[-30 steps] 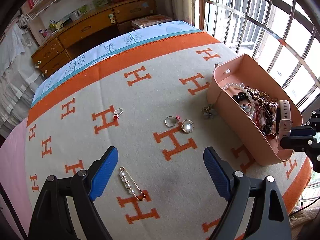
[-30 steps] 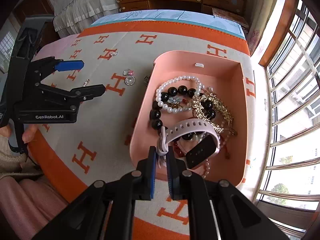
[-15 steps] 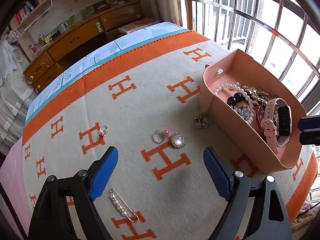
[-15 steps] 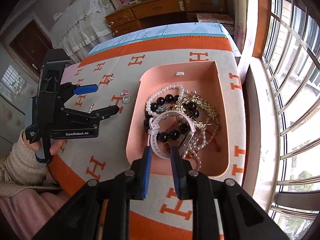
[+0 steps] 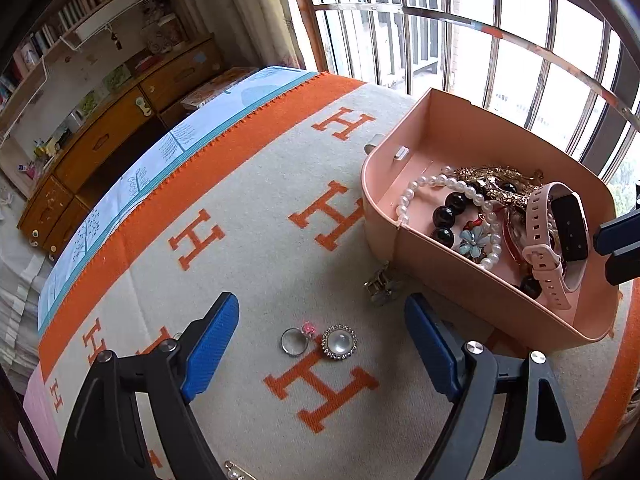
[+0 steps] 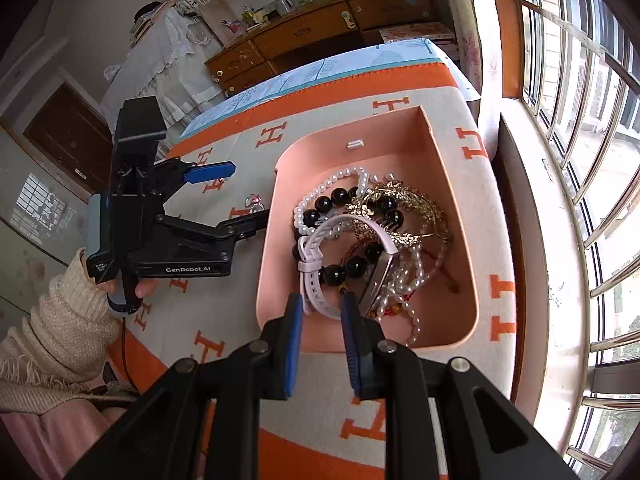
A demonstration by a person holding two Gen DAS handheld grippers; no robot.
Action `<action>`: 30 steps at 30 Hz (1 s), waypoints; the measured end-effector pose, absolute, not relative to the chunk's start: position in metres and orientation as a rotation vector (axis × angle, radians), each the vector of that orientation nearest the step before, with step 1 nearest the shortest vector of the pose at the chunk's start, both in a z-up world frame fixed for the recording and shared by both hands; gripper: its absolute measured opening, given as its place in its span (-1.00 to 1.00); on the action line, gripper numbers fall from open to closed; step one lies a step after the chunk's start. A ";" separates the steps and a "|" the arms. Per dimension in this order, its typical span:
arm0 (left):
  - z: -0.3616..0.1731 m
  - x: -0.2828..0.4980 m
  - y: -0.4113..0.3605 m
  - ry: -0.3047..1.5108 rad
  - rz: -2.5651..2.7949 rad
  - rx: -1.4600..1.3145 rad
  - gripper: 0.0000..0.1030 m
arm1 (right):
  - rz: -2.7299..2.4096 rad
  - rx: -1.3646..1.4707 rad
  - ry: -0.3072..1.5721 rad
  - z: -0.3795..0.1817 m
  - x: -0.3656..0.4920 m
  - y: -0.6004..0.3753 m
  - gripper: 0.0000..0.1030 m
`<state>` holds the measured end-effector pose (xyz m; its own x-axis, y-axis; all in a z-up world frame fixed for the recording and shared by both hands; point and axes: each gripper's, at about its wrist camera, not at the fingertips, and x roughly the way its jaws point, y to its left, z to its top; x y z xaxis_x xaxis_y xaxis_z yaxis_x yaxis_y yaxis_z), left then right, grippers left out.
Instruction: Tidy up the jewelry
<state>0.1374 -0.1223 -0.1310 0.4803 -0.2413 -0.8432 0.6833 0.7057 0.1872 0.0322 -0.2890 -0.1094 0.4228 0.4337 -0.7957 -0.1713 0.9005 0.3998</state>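
My left gripper hovers over the orange-and-cream blanket, its jaws wide and closing on nothing. A silver ring with a pink stone and a round pearl brooch lie on the blanket just ahead of its fingers. The pink jewelry box holds a pearl bracelet, black beads, gold pieces and a pink-strapped watch. My right gripper stands open at the box's near rim. The watch rests in the box just beyond its pads, free of them.
A small metal clip lies against the box's outer wall. A pearl safety pin shows at the bottom edge. A person's hand in a cream sleeve holds the left gripper. Barred windows run behind the box; wooden drawers stand at the far end.
The right jaws opened and let go of the watch, which now lies in the box. The left gripper moved toward the ring and brooch; the pearl pin slid to the view's bottom edge.
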 end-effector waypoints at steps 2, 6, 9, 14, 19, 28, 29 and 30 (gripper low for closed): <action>-0.133 0.140 -0.126 0.908 -0.619 0.552 0.49 | 0.390 0.291 1.060 -0.110 0.031 -0.289 -0.62; -0.138 0.144 -0.131 0.905 -0.641 0.559 0.09 | 0.398 0.299 1.063 -0.112 0.032 -0.287 -0.62; -0.139 0.144 -0.133 0.899 -0.655 0.560 -0.04 | 0.399 0.298 1.069 -0.115 0.032 -0.286 -0.62; -0.140 0.146 -0.133 0.905 -0.678 0.531 -0.38 | 0.397 0.309 1.060 -0.114 0.030 -0.289 -0.62; -0.141 0.149 -0.131 0.920 -0.692 0.486 -0.74 | 0.397 0.310 1.055 -0.113 0.028 -0.289 -0.62; -0.122 0.144 -0.117 0.904 -0.635 0.392 -0.84 | 0.403 0.319 1.036 -0.111 0.026 -0.291 -0.62; -0.117 0.142 -0.115 0.897 -0.634 0.382 -0.92 | 0.405 0.320 1.032 -0.111 0.026 -0.291 -0.62; -0.111 0.139 -0.113 0.886 -0.634 0.374 -0.92 | 0.407 0.321 1.029 -0.111 0.026 -0.291 -0.62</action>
